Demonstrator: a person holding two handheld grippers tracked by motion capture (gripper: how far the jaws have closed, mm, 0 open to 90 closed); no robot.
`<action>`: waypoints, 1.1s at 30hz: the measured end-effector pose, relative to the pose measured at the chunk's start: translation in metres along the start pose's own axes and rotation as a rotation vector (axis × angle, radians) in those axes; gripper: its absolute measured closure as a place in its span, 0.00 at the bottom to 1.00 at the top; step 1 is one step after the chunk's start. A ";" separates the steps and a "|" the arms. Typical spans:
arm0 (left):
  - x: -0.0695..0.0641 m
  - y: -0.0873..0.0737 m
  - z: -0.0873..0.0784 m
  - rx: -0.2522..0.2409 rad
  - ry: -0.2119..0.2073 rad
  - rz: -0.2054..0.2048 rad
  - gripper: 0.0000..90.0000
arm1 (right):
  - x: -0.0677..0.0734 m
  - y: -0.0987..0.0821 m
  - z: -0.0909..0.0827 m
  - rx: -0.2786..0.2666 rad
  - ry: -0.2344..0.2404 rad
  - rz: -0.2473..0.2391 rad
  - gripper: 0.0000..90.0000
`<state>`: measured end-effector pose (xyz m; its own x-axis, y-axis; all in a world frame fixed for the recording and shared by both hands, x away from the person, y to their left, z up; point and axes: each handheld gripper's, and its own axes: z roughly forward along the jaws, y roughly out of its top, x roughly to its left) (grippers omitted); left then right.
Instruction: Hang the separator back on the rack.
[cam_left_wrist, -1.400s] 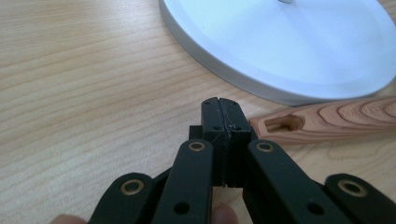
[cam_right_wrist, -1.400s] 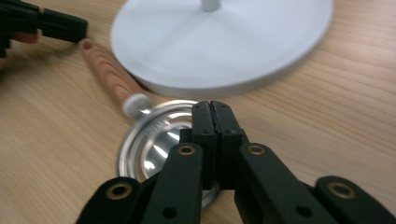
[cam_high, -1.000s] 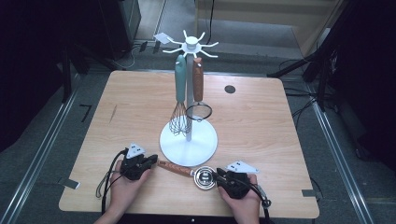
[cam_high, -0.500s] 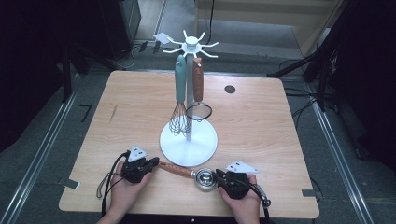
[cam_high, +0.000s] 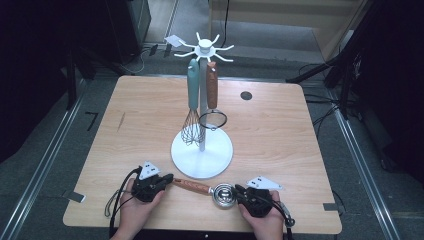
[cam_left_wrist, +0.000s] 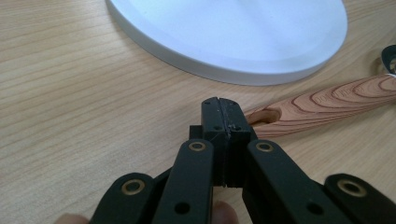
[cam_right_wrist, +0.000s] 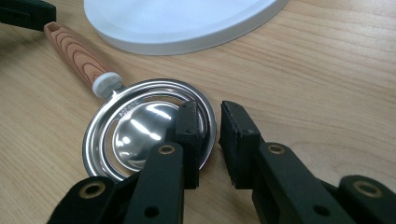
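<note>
My left claw (cam_left_wrist: 222, 108) is pressed closed beside the wooden handle end of the ladle (cam_high: 215, 191) lying on the table (cam_high: 280, 140), while my right claw (cam_right_wrist: 209, 123) straddles its steel rim, slightly parted.

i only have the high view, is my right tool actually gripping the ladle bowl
Observer: No. In the right gripper view the right tool is open, one jaw over the ladle bowl's rim, the other outside it.
Operator: and the left tool, holding the handle?
Observer: The left gripper view shows the left tool shut on nothing; the wooden handle's end lies just beyond its tips.
Operator: anything on that handle end
Observer: It has a hanging hole, close to the white stand base.
</note>
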<state>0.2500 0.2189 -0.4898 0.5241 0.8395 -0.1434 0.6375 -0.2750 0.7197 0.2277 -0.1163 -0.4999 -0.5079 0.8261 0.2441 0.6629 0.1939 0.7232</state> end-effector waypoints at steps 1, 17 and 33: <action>-0.001 -0.001 0.000 -0.001 0.003 0.003 1.00 | 0.000 0.000 -0.001 0.006 0.006 -0.001 0.90; -0.004 -0.002 0.000 0.003 -0.005 0.022 1.00 | -0.004 0.018 -0.011 0.058 0.052 -0.189 0.73; -0.012 -0.005 0.000 0.009 -0.033 0.045 1.00 | 0.013 0.049 -0.012 0.209 0.106 -0.514 0.77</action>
<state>0.2406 0.2099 -0.4913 0.5701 0.8107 -0.1335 0.6179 -0.3159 0.7200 0.2468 -0.1026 -0.4537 -0.8397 0.5419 -0.0343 0.4050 0.6672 0.6251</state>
